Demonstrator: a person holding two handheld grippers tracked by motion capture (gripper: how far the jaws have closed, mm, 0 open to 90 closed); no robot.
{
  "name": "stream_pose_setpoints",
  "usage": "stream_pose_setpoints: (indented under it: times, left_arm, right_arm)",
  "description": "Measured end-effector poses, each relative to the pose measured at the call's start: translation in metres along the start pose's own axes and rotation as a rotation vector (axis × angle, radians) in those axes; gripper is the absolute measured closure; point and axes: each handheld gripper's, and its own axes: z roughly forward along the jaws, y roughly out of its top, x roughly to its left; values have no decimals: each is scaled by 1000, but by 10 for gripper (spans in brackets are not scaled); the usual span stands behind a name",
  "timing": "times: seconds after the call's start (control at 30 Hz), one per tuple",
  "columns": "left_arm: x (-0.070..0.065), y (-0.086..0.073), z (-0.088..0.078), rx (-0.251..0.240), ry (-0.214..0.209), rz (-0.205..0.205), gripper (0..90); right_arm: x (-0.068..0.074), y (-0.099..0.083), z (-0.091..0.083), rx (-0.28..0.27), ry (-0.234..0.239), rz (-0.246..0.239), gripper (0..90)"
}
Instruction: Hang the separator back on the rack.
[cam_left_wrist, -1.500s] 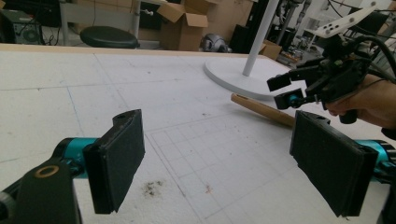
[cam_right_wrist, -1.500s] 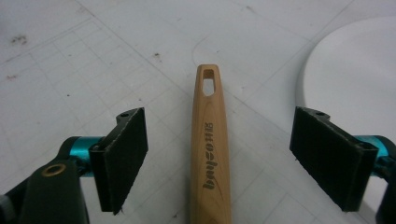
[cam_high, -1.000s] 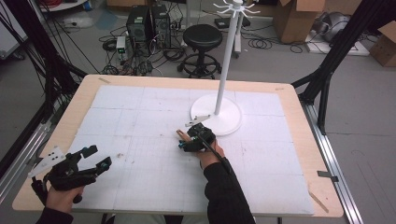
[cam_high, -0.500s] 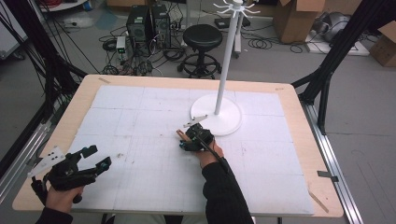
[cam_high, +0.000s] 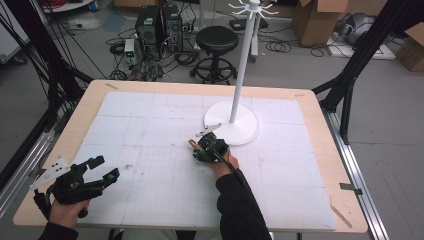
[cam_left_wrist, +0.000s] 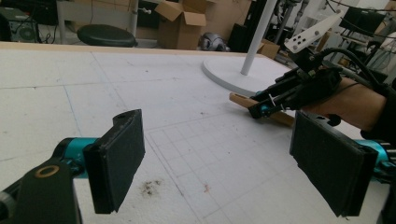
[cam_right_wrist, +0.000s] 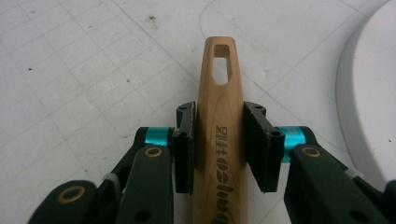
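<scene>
A wooden handle (cam_right_wrist: 219, 93) with a slot hole near its end and dark lettering lies low over the white mat. My right gripper (cam_right_wrist: 219, 109) is shut on it, one black pad on each side. In the high view the right gripper (cam_high: 202, 149) sits mid-table, and the wooden handle (cam_high: 191, 144) pokes out to its left. My left gripper (cam_high: 102, 167) is held at the near left corner, open and empty. The left gripper view shows its pads (cam_left_wrist: 116, 163) wide apart, with the right gripper (cam_left_wrist: 261, 107) and the wooden handle (cam_left_wrist: 243, 100) beyond.
A white stand with a round base (cam_high: 245, 131) and a tall pole topped by hooks (cam_high: 252, 7) rises just beyond my right hand; the base (cam_right_wrist: 373, 93) lies close on the right. A gridded white mat (cam_high: 150, 125) covers the wooden table.
The right hand has barely shifted, edging slightly toward the stand's base with the handle held. The left gripper stays where it was, open.
</scene>
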Motion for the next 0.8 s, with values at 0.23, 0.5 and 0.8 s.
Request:
stream_pose_setpoints:
  times: [0.23, 0.5, 0.8]
  left_arm:
    - [0, 0, 0, 2, 0, 0, 184]
    - [0, 0, 0, 5, 0, 3, 184]
    - [-1, 0, 0, 6, 0, 2, 184]
  right_arm:
    - [0, 0, -1, 3, 5, 2, 665]
    - [-1, 1, -11, -33, 34, 14, 667]
    - [4, 2, -28, -103, 97, 36, 668]
